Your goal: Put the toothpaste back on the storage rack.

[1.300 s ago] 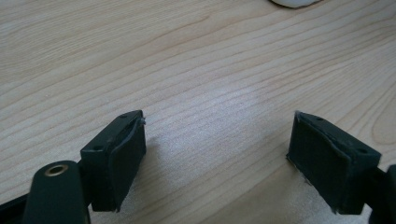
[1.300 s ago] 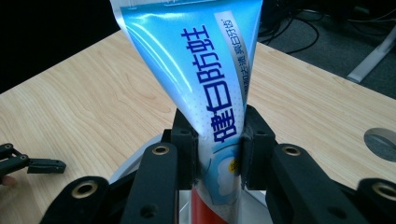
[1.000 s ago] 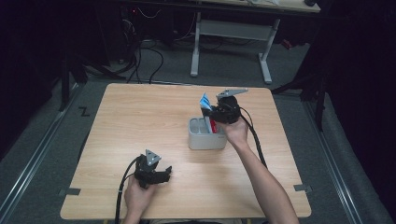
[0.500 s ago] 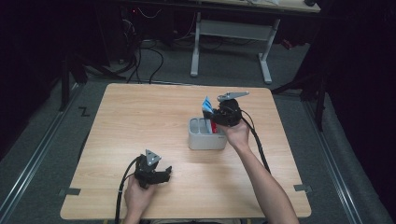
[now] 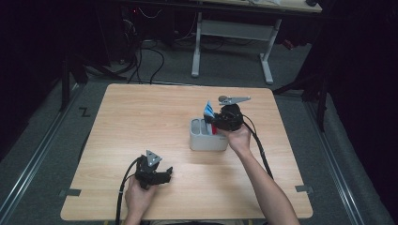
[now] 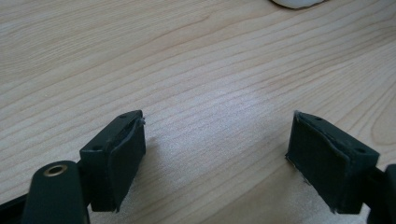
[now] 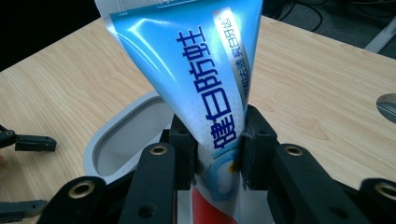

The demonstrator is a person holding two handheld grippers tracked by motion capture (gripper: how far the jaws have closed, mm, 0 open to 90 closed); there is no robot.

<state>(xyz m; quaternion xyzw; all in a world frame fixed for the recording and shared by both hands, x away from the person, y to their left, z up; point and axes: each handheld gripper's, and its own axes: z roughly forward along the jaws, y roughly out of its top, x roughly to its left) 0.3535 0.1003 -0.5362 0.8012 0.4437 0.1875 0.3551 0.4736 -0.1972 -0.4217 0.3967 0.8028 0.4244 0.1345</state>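
Observation:
A blue and white toothpaste tube (image 7: 201,84) with a red lower end stands upright between the pads of my right gripper (image 7: 215,149), which is shut on it. In the high view the tube (image 5: 208,111) sticks up over a grey oval holder (image 5: 206,140) at the table's middle right, with the right gripper (image 5: 213,123) just above the holder's right half. The holder's open left compartment (image 7: 116,149) shows beside the jaws. My left gripper (image 5: 165,174) rests low near the front edge, jaws wide apart over bare wood (image 6: 217,154), holding nothing.
The wooden table (image 5: 141,117) has free room on its left half and along the front. A white desk frame (image 5: 234,33) and floor cables (image 5: 150,61) lie beyond the far edge. The right gripper's cable (image 5: 258,145) trails back along the forearm.
My right gripper has sunk a little with the tube, toward the holder. The left gripper has stayed where it was.

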